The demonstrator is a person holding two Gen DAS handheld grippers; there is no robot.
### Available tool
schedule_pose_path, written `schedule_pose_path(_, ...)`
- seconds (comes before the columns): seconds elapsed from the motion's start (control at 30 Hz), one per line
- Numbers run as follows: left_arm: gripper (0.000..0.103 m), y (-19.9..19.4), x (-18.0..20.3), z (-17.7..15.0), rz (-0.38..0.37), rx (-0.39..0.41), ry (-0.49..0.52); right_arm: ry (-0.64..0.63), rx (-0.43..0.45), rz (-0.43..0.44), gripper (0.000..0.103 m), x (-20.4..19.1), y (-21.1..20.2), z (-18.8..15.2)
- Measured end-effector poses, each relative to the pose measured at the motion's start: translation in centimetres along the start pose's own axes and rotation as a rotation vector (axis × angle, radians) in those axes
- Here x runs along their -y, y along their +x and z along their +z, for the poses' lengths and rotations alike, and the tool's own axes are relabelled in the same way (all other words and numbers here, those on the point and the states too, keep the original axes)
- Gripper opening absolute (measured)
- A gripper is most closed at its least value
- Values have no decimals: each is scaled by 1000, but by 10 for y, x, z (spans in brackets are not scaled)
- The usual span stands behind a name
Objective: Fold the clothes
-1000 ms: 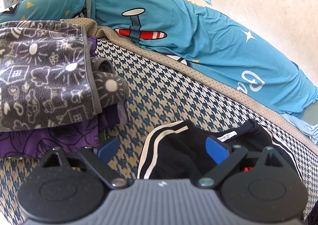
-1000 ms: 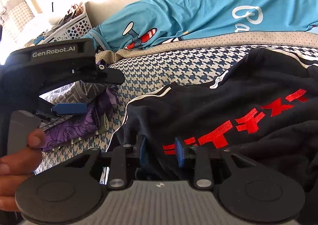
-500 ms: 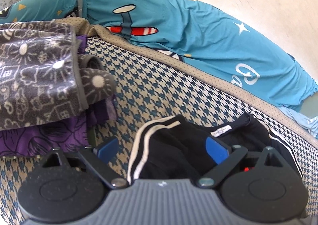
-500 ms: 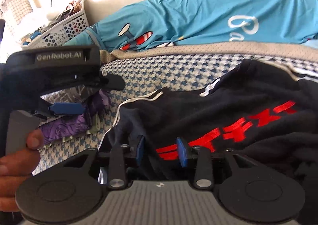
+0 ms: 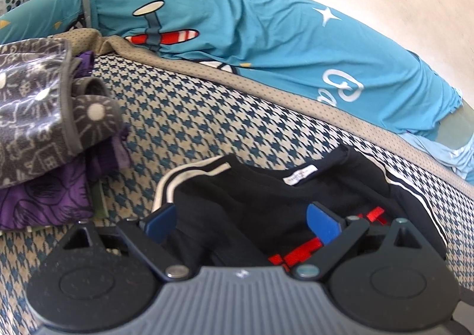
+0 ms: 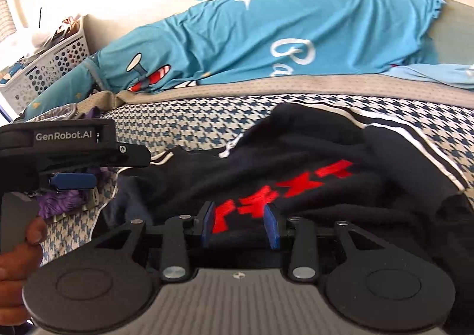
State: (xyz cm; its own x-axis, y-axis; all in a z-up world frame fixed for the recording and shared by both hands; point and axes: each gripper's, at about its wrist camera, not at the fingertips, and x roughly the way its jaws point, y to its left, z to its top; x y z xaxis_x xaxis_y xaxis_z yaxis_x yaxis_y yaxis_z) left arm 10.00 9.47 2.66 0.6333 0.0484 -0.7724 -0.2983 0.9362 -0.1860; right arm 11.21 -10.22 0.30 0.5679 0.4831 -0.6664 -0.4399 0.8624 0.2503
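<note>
**Two grippers over a black top on a checked bed**

A black top [image 6: 311, 169] lies in a bunchy heap on the bed cover [image 5: 183, 127], which has a blue and cream check. The top has red marks on its front and white stripes along its edges. A small white label [image 5: 299, 176] shows at its neck.

The left gripper [image 5: 241, 221] hangs over the near side of the top. Its blue pads [image 5: 321, 224] stand far apart. Black cloth lies under and between them, but the pads do not press on it.

The right gripper [image 6: 241, 224] points at the red marks. Its jaws are partly apart, with a gap between the blue pads [image 6: 271, 224]. Black cloth with red print fills that gap. You cannot tell if the pads squeeze the cloth or only sit beside it.

In the right wrist view, a hand [image 6: 17, 261] holds the left gripper's handle at the left edge.

A stack of folded clothes sits to the left of the top, near it. A grey fleece [image 5: 35, 104] with white drawings lies on a purple cloth [image 5: 44, 198].

Behind the checked cover lies a big blue pillow [image 5: 266, 47] with a red and white plane on it. A white basket [image 6: 44, 68] with holes stands in the far left corner.
</note>
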Motion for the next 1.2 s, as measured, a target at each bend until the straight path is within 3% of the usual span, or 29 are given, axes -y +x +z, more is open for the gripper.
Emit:
schedule_pose_path(0.57,95,12,26,-11,-7,-25,72,29,5,-47,36,29,-17,-3)
schedule_pose_path(1.2,96,22,42,-23,47,-25,166,132,111,-147,36,94,-48,14)
